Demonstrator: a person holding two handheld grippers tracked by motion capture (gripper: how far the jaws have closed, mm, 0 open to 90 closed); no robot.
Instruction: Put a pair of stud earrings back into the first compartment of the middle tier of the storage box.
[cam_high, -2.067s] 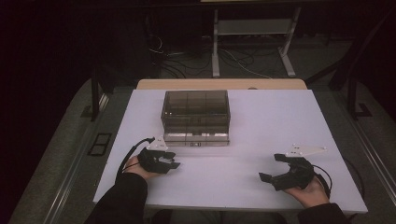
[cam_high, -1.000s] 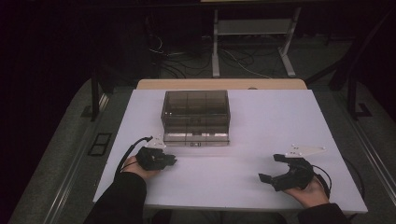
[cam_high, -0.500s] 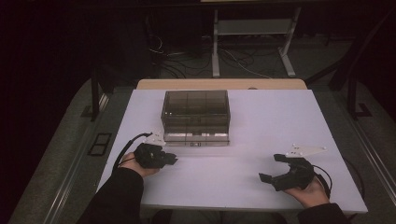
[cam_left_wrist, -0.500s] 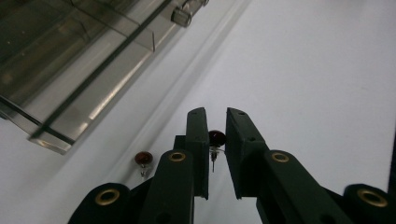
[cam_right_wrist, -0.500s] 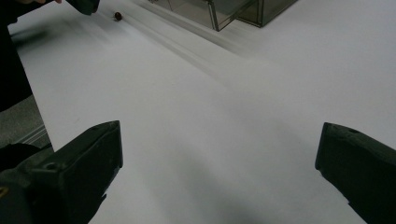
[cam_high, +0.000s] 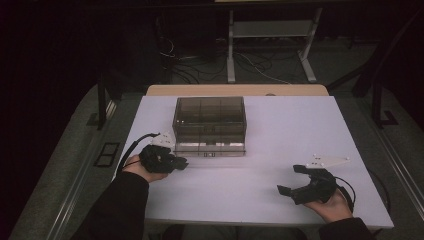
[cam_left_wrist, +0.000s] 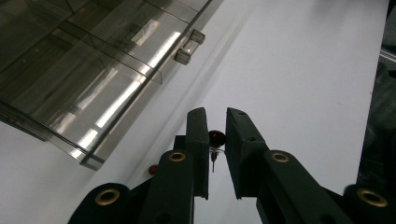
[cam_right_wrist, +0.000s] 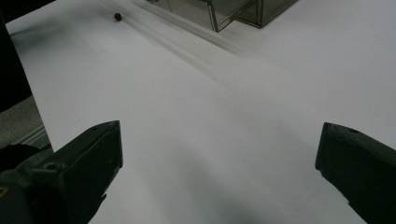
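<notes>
- The left gripper (cam_left_wrist: 216, 133), held in a person's left hand (cam_high: 137, 167), has its jaws drawn close and pinching a small dark red pin (cam_left_wrist: 215, 138) by its round head, the thin metal point hanging down between the pads.
- The pin sits clear of the white table (cam_high: 280, 125), just off the front left corner of the clear box (cam_high: 210, 125), a smoky plastic case with inner dividers and two small knobs on its drawer front.
- A second dark red pin (cam_left_wrist: 152, 170) lies on the table below the left gripper, partly hidden behind its jaw; from the right gripper view it is a small dot (cam_right_wrist: 118, 17) near the table's far edge.
- The right gripper (cam_high: 295, 180) rests near the table's front right edge in the right hand (cam_high: 332, 205), well apart from the box, its jaws spread wide with bare tabletop between them.
</notes>
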